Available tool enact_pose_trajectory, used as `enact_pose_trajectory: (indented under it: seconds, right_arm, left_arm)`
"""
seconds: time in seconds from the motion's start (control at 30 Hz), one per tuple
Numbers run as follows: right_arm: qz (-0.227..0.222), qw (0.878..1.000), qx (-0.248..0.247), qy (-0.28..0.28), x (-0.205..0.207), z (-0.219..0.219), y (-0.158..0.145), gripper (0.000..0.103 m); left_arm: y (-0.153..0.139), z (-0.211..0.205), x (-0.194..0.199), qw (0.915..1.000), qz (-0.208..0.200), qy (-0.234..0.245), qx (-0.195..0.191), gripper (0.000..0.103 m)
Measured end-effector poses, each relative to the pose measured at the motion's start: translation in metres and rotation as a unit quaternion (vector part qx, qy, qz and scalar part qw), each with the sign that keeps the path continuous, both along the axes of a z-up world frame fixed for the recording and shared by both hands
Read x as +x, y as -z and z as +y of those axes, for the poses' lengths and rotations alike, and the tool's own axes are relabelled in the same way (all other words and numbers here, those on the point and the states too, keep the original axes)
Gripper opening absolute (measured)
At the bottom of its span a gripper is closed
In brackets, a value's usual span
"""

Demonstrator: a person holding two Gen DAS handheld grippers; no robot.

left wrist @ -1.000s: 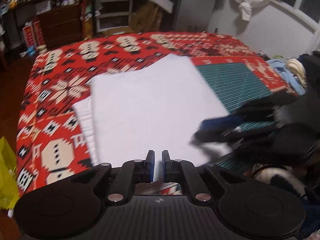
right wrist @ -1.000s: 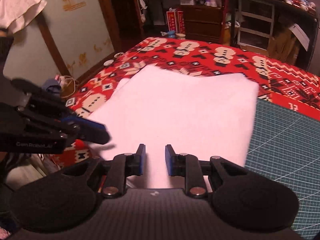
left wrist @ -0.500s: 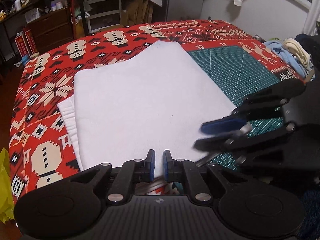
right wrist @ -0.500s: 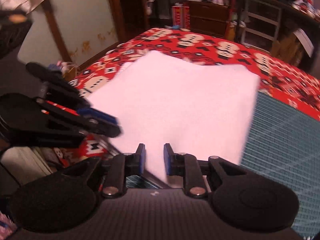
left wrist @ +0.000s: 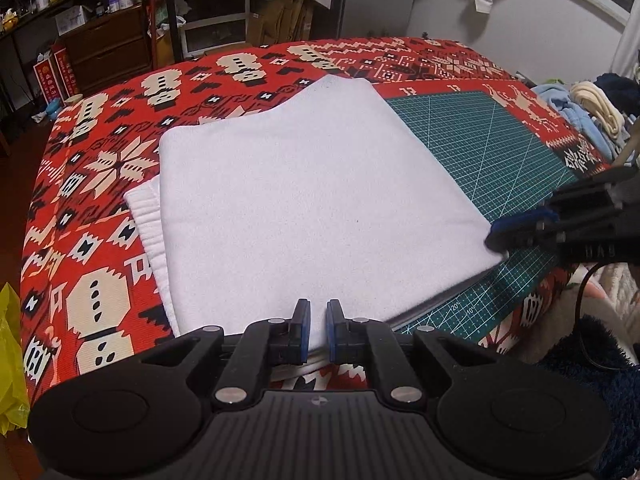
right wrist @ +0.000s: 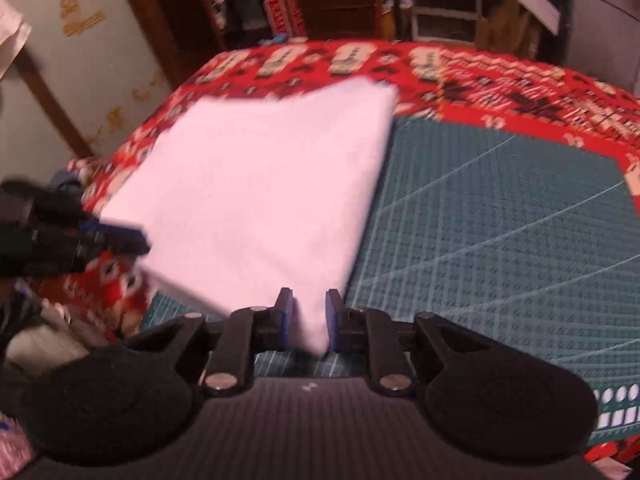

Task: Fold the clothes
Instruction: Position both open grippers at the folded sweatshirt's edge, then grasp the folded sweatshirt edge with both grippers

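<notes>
White folded garment lies on red patterned bed, partly on green cutting mat. Left claw and right claw each clamped on near corners. Mid-fold; next, carry the edge forward.

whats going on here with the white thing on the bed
A person is folding a white fleece garment with a handheld gripper in each hand. It lies folded flat, partly on the red patterned blanket and partly on the green cutting mat. The left gripper and right gripper each have their jaws on either side of its near edge, one per corner.
</notes>
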State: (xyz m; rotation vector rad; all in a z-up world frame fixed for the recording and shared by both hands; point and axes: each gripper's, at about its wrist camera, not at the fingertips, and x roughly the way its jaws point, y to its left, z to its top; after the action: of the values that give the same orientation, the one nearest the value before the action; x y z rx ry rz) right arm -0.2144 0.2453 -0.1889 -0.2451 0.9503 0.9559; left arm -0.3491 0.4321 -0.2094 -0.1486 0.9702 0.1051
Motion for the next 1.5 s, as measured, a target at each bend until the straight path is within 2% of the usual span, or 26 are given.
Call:
enact_pose_trajectory:
  seconds: [0.2,0.37,0.6,0.8,0.93,1.03,1.1,1.17,1.23,1.27,1.33,1.37,1.47,1.5]
  right_arm:
    - [-0.032,0.999,0.036,0.003,0.029,0.037,-0.016,0.023]
    - [-0.049,0.999,0.019,-0.008,0.057,0.075,0.009,0.023]
    - [-0.046,0.998,0.017,0.044,0.112,0.084,0.026,0.023]
    - [-0.047,0.996,0.043,0.06,0.136,0.093,0.023,0.023]
    - [-0.051,0.996,0.018,0.073,0.154,0.106,0.03,0.023]
    - [-0.041,0.995,0.03,0.09,0.158,0.099,0.027,0.023]
    - [-0.033,0.993,0.044,0.106,0.157,0.089,0.021,0.023]
    - [-0.013,0.992,0.062,0.111,0.15,0.075,0.017,0.024]
    - [0.013,0.991,0.08,0.108,0.14,0.059,0.013,0.031]
    - [0.025,0.991,0.083,0.105,0.134,0.053,0.014,0.037]
    - [0.043,0.99,0.088,0.099,0.121,0.043,0.016,0.041]
    - [0.052,0.99,0.089,0.095,0.114,0.039,0.018,0.044]
    - [0.07,0.99,0.085,0.087,0.099,0.033,0.027,0.05]
    - [0.07,0.99,0.083,0.087,0.095,0.032,0.029,0.051]
  left_arm:
    - [0.0,-0.002,0.001,1.0,0.003,0.001,0.004,0.009]
    - [0.002,0.001,0.0,1.0,0.003,-0.001,-0.005,0.009]
    - [0.003,0.004,0.001,0.9998,0.005,-0.005,-0.017,0.009]
    - [-0.001,0.01,-0.001,0.999,0.006,-0.011,-0.043,0.009]
    - [0.0,0.019,-0.003,0.9977,0.012,-0.02,-0.064,0.009]
    - [-0.007,0.025,-0.008,0.9968,0.007,-0.026,-0.076,0.009]
    - [-0.015,0.034,-0.013,0.9955,-0.002,-0.036,-0.087,0.012]
    - [-0.025,0.049,-0.021,0.993,-0.018,-0.056,-0.102,0.028]
    - [-0.034,0.067,-0.027,0.9894,-0.036,-0.079,-0.116,0.034]
    - [-0.034,0.078,-0.027,0.9869,-0.044,-0.092,-0.124,0.039]
    - [-0.032,0.099,-0.024,0.981,-0.058,-0.12,-0.141,0.049]
    - [-0.031,0.11,-0.023,0.9775,-0.065,-0.134,-0.15,0.051]
    - [-0.008,0.132,-0.009,0.9644,-0.06,-0.147,-0.211,0.051]
    - [-0.001,0.134,-0.005,0.9629,-0.059,-0.15,-0.216,0.051]
